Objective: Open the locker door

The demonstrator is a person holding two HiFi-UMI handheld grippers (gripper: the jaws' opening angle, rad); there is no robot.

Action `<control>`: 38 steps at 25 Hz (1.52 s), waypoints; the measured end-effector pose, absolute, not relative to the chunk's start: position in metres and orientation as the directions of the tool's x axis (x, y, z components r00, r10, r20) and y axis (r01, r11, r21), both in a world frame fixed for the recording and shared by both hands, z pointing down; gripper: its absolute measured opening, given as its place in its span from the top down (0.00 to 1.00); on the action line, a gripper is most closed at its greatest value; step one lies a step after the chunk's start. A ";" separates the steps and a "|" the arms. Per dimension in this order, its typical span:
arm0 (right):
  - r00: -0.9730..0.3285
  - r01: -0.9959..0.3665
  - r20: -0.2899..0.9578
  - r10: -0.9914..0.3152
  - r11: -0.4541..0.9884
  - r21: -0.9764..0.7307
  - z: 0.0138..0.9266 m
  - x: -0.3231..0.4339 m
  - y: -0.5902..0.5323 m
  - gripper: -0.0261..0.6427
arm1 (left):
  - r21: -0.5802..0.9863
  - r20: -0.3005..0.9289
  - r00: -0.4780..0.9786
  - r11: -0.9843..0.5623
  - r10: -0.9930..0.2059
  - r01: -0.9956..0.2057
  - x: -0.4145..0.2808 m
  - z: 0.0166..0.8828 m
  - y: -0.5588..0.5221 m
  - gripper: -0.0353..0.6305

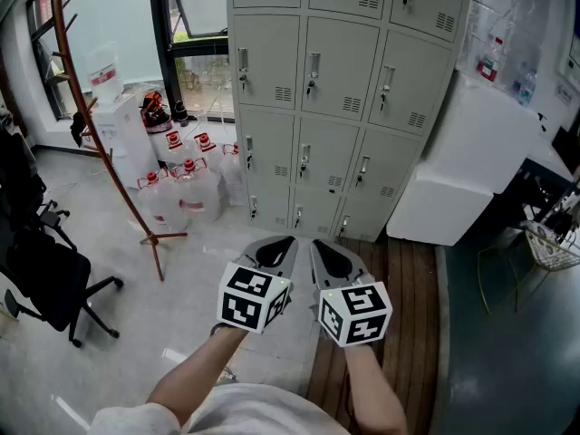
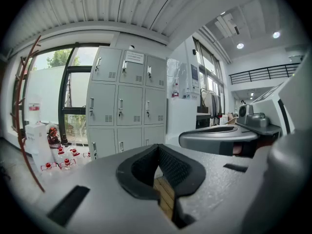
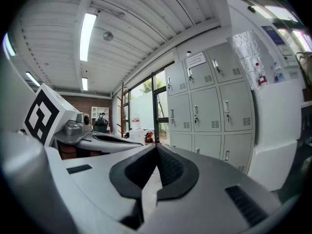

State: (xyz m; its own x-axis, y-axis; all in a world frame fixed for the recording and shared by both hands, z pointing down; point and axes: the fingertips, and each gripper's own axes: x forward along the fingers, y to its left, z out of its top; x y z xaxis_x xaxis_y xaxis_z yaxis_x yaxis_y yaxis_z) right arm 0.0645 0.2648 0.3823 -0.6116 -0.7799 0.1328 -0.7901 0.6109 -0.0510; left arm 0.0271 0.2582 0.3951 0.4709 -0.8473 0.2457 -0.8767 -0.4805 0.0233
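Observation:
A grey bank of lockers [image 1: 331, 89] stands ahead, its doors all closed, each with a small handle and key; it shows too in the left gripper view [image 2: 124, 106] and in the right gripper view [image 3: 209, 108]. My left gripper [image 1: 288, 240] and right gripper [image 1: 315, 243] hover side by side in front of me, well short of the lockers. Both have their jaws together at the tips with nothing between them. The left gripper's tips [image 2: 158, 146] and the right gripper's tips [image 3: 156, 146] meet in their own views.
Several water bottles with red caps [image 1: 186, 184] stand left of the lockers by the window. A wooden coat stand [image 1: 104, 143] and a black office chair [image 1: 45, 270] are at left. A white cabinet [image 1: 467, 166] sits right of the lockers, a wire basket [image 1: 553, 243] beyond.

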 end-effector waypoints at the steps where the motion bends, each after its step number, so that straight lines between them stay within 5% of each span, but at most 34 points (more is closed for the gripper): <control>1: -0.610 -0.791 0.129 -0.782 0.609 -0.053 0.382 0.068 0.265 0.96 | 0.022 0.246 0.472 -0.482 -0.846 -0.876 0.031 0.395 0.259 0.94; 21: -0.602 -0.797 0.143 -0.786 0.602 -0.048 0.386 0.089 0.243 0.96 | 0.055 0.225 0.508 -0.509 -0.832 -0.859 0.061 0.390 0.227 0.94; 38: -0.541 -0.837 0.175 -0.823 0.546 -0.022 0.380 0.021 0.076 0.96 | 0.101 0.214 0.564 -0.556 -0.798 -0.825 -0.005 0.385 0.053 0.94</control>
